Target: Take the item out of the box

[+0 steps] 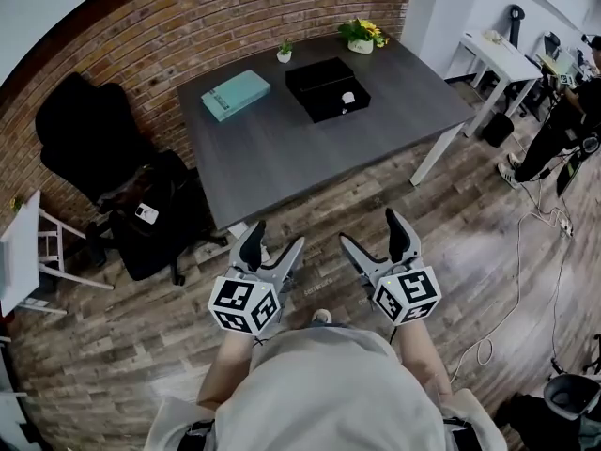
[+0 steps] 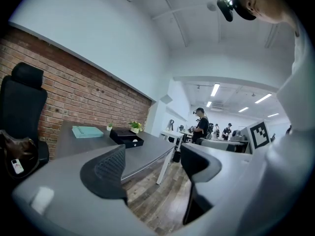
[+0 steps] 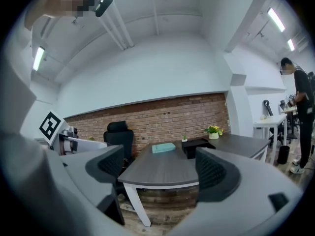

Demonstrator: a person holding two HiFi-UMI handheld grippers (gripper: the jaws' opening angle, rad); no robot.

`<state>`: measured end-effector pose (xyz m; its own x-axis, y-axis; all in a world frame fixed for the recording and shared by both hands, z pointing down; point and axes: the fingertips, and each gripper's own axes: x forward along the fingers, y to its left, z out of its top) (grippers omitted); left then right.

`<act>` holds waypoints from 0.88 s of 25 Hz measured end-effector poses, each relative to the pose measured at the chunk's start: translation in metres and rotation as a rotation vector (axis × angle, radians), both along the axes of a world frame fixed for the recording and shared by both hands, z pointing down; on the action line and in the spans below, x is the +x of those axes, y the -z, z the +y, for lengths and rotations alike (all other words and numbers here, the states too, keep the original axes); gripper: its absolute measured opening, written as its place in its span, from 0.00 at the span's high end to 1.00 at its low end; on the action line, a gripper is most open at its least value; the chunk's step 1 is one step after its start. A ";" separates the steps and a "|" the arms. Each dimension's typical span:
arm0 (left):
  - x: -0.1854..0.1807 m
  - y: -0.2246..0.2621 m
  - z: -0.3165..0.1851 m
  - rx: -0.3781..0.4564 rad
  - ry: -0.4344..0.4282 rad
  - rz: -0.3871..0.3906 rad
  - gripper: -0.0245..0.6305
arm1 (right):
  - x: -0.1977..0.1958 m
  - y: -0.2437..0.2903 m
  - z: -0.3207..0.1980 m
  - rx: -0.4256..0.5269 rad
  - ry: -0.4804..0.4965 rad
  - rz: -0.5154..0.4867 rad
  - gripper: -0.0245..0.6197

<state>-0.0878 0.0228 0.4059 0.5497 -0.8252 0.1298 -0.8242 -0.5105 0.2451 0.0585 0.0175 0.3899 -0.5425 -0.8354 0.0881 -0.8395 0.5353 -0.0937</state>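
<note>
A black open box (image 1: 327,89) lies at the far side of the grey table (image 1: 282,158), with a small white item (image 1: 348,98) in its near right corner. Both grippers hang over the wooden floor, well short of the table's near edge. My left gripper (image 1: 275,238) is open and holds nothing; in the left gripper view the box (image 2: 127,138) shows far off beyond the open left gripper (image 2: 155,166). My right gripper (image 1: 371,230) is open and empty too; in the right gripper view the box (image 3: 197,145) stands far beyond the open right gripper (image 3: 160,168).
A teal flat box (image 1: 236,95) and two small potted plants (image 1: 361,35) share the table. A black office chair (image 1: 84,130) and a dark bag (image 1: 155,219) stand left of it. A person (image 1: 563,120), a white desk (image 1: 498,59) and floor cables (image 1: 526,252) are at the right.
</note>
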 end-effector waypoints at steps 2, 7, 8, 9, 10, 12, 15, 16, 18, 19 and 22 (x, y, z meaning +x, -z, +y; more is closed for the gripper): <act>0.007 -0.002 -0.010 -0.003 0.010 0.007 0.45 | 0.008 -0.003 -0.012 -0.008 0.002 -0.005 0.30; 0.018 -0.009 -0.029 -0.023 0.029 0.006 0.45 | 0.019 -0.010 -0.034 -0.027 0.002 -0.023 0.30; 0.019 -0.011 -0.034 -0.029 0.031 0.004 0.45 | 0.019 -0.012 -0.039 -0.032 0.003 -0.019 0.30; 0.019 -0.014 -0.038 -0.035 0.033 0.002 0.45 | 0.020 -0.015 -0.043 -0.039 0.003 -0.015 0.30; 0.020 -0.017 -0.043 -0.042 0.035 -0.001 0.45 | 0.021 -0.018 -0.048 -0.046 0.002 -0.013 0.30; 0.022 -0.022 -0.055 -0.053 0.039 -0.003 0.45 | 0.025 -0.023 -0.058 -0.061 -0.004 -0.011 0.30; 0.027 -0.024 -0.078 -0.058 0.043 -0.003 0.45 | 0.034 -0.028 -0.077 -0.079 -0.017 -0.013 0.30; 0.029 -0.025 -0.087 -0.057 0.042 -0.003 0.45 | 0.037 -0.029 -0.085 -0.083 -0.021 -0.011 0.30; 0.033 -0.027 -0.107 -0.056 0.037 -0.004 0.45 | 0.043 -0.032 -0.102 -0.089 -0.028 -0.001 0.30; 0.035 -0.028 -0.117 -0.056 0.033 -0.004 0.45 | 0.045 -0.033 -0.112 -0.092 -0.030 0.007 0.30; 0.041 -0.033 -0.149 -0.061 0.019 -0.004 0.45 | 0.048 -0.036 -0.144 -0.100 -0.036 0.021 0.30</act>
<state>-0.0473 -0.1257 0.4392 0.5332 -0.8260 0.1825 -0.8348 -0.4788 0.2719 0.1066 -0.1269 0.4260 -0.5093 -0.8410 0.1828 -0.8604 0.4935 -0.1270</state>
